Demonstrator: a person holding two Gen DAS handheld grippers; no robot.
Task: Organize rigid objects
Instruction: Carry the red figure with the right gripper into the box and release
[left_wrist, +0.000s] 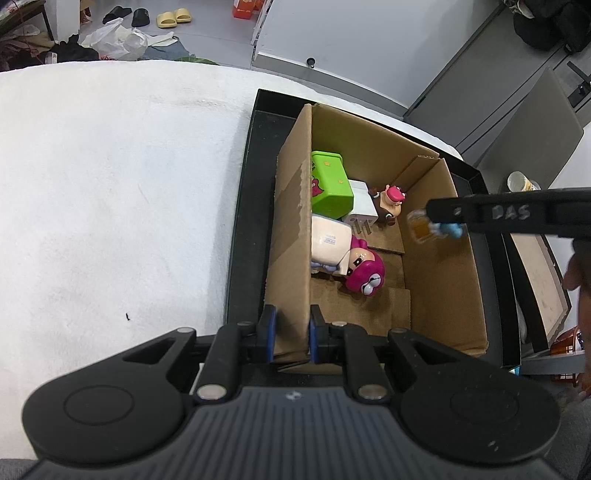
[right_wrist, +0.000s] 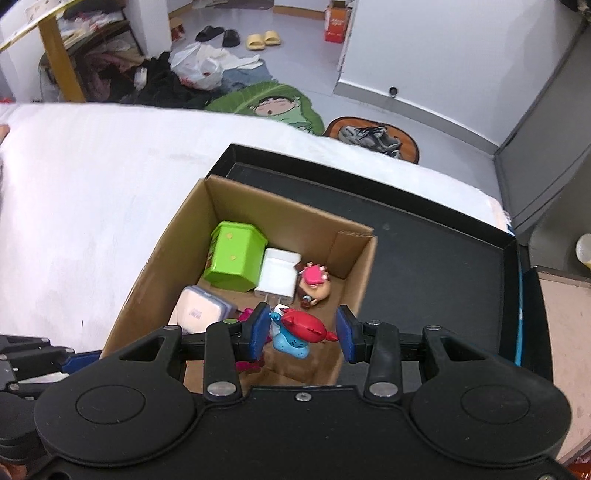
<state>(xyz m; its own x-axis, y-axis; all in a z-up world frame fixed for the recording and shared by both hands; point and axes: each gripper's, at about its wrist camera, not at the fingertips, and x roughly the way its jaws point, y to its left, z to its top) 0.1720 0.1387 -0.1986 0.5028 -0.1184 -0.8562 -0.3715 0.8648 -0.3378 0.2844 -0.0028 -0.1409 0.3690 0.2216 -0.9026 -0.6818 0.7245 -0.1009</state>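
A cardboard box (left_wrist: 439, 295) stands in a black tray (left_wrist: 251, 184) on a white cloth. My left gripper (left_wrist: 291, 334) is shut on the box's near left wall, one blue pad on each side. My right gripper (right_wrist: 301, 332) hangs over the box, shut on a small red and blue toy figure (right_wrist: 299, 332); the same toy (left_wrist: 421, 229) shows at the black finger's tip in the left wrist view. In the box lie a green container (right_wrist: 236, 258), a white charger (right_wrist: 279, 275), a small pink-hatted figure (right_wrist: 314, 284), a cream case (right_wrist: 199, 308) and a pink-haired figure (left_wrist: 362, 273).
The white cloth (left_wrist: 110, 184) spreads wide to the left of the tray. The tray's bare black floor (right_wrist: 424, 258) lies right of the box. A wooden board (right_wrist: 561, 332) sits beyond the tray's right edge. Bags, slippers and shoes litter the floor behind.
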